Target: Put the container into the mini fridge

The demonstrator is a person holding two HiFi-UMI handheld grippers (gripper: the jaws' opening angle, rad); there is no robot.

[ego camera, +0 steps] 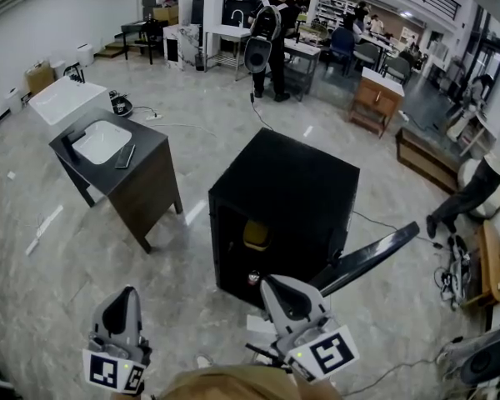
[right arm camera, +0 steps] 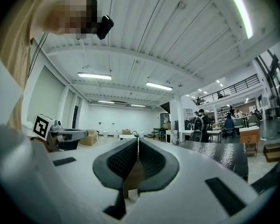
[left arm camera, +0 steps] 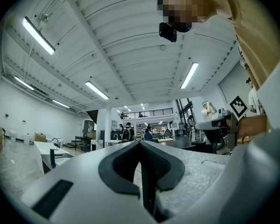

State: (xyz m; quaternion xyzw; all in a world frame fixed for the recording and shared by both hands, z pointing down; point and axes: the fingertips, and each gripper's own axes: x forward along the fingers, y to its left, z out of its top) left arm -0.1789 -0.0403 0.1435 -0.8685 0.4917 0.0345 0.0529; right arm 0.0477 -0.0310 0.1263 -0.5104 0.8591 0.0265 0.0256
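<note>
Head view is taken steeply down onto a pale floor. At far left a dark cabinet (ego camera: pixel 146 186) with a white sink (ego camera: pixel 102 140) is seen, well apart from the rest. At near left the left gripper (ego camera: pixel 128 291) is held low over the floor; in the left gripper view its jaws are seen pressed together with nothing between them. Right of it, in the middle, the black fridge (ego camera: pixel 292 182) is stood with its door (ego camera: pixel 367 261) swung open to the right. The yellow container (ego camera: pixel 256 235) is seen inside, on the upper level. Just near of the opening the right gripper (ego camera: pixel 271 282) is held, jaws likewise closed on nothing in the right gripper view.
</note>
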